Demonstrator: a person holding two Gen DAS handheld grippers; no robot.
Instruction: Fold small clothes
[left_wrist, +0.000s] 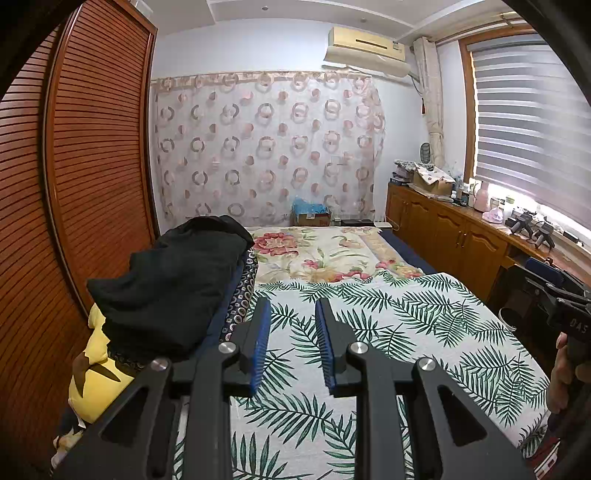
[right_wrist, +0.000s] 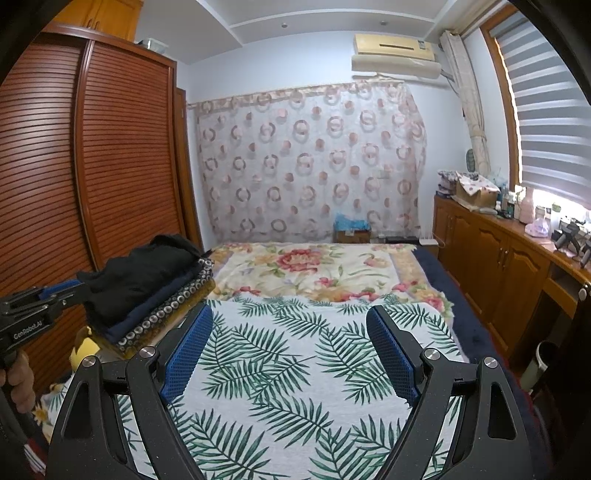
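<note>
The bed (right_wrist: 436, 325) fills both views, spread with a palm-leaf sheet (right_wrist: 288, 369) at the near end and a flowered blanket (right_wrist: 295, 269) toward the far end. Along its left edge sits a stack of clothes (right_wrist: 147, 295), a black garment (left_wrist: 170, 288) on top, dark blue and ring-patterned layers under it, and something yellow (left_wrist: 92, 376) at the bottom. The stack looks already folded, so the step in hand is probably fetching the next piece.

The left tool (left_wrist: 293, 343) hangs over the sheet just beside the stack, its jaws narrowly apart with nothing between them. The right tool (right_wrist: 291, 354) hangs over the middle of the sheet, jaws spread wide and empty.

To do this well, take the next garment by one edge with both tools and lay it flat on the bare sheet, clear of the stack.

No unfolded garment shows anywhere. The near edge of the bed is hidden behind the tools, and the yellow thing is cut off and hard to identify.
</note>
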